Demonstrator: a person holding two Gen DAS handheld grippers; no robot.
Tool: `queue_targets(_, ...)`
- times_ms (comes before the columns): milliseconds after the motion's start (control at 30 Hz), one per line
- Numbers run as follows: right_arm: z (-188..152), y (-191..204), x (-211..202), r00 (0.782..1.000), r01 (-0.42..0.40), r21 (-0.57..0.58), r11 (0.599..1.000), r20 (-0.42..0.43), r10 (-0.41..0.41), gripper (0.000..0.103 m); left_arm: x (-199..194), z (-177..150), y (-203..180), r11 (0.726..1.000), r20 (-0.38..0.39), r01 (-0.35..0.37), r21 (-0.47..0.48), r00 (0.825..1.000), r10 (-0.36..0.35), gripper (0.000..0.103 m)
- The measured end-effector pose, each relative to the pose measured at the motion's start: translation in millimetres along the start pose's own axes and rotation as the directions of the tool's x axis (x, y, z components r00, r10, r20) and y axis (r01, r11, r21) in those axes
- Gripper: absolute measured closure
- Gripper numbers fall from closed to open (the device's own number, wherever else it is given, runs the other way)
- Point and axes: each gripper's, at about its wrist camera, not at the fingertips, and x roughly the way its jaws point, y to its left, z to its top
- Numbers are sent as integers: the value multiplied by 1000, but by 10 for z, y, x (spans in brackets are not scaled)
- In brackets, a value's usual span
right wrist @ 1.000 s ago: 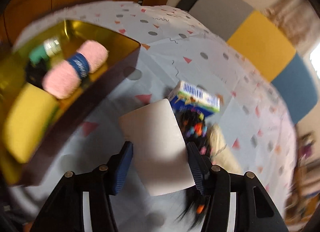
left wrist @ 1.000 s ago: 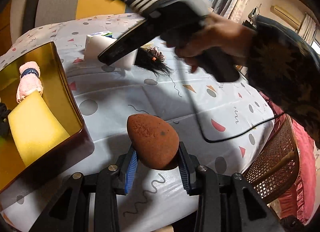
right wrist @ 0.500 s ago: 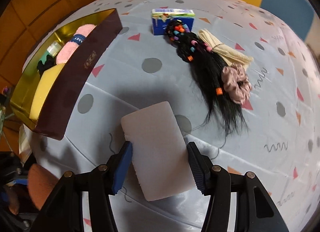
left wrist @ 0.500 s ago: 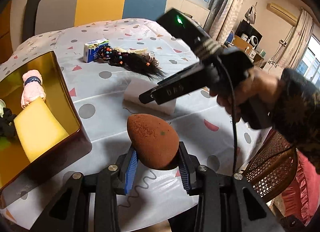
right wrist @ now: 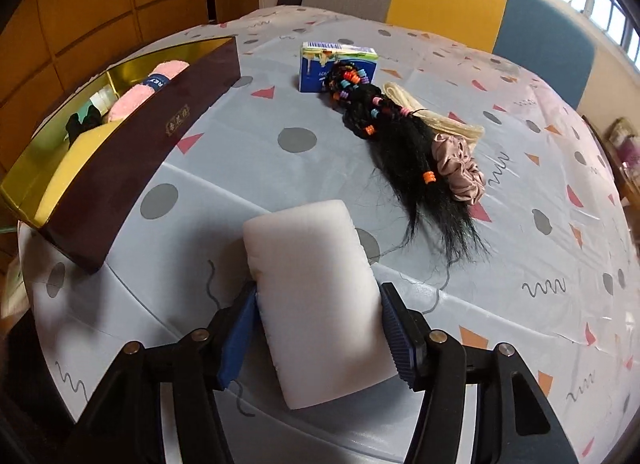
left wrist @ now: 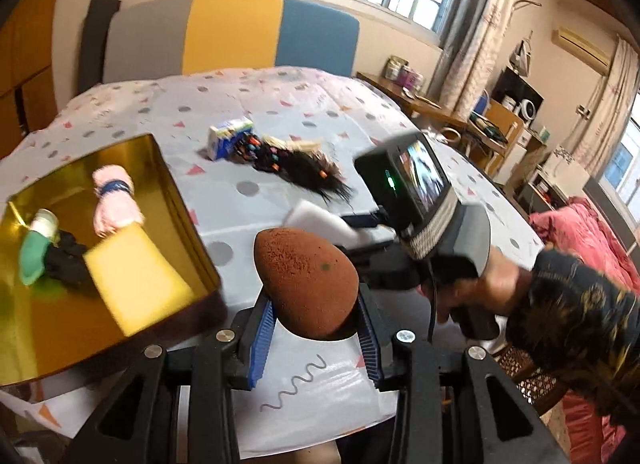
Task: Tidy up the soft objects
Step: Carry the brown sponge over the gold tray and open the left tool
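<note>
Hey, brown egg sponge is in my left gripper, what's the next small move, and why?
Probably carry the brown egg sponge, clamped in the left gripper, left over the gold box and let go: yellow sponge and pink yarn already lie inside.

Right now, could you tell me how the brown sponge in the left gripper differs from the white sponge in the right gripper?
The brown egg-shaped sponge is rounded and speckled; the white sponge block is flat, rectangular and plain. The brown one is clamped in the left gripper; the white one sits between the right gripper's just-widening jaws. Both remain outside the gold box.
</note>
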Motion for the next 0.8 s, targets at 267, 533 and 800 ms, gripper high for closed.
queue_targets(267, -53, -4, -10, 998, 5, 25, 1000, 61, -7, 43, -290, 140, 132, 997, 71, -69, -40, 995, 72, 65)
queue_targets(533, -92, 39, -29, 994, 40, 42, 998, 99, -44, 43, -456, 151, 384, 985, 95, -143, -94, 984, 152, 65)
queue_targets(800, -105, 37, -32, 993, 45, 53, 998, 109, -51, 43, -590, 81, 851, 962, 78, -157, -224, 981, 178, 65)
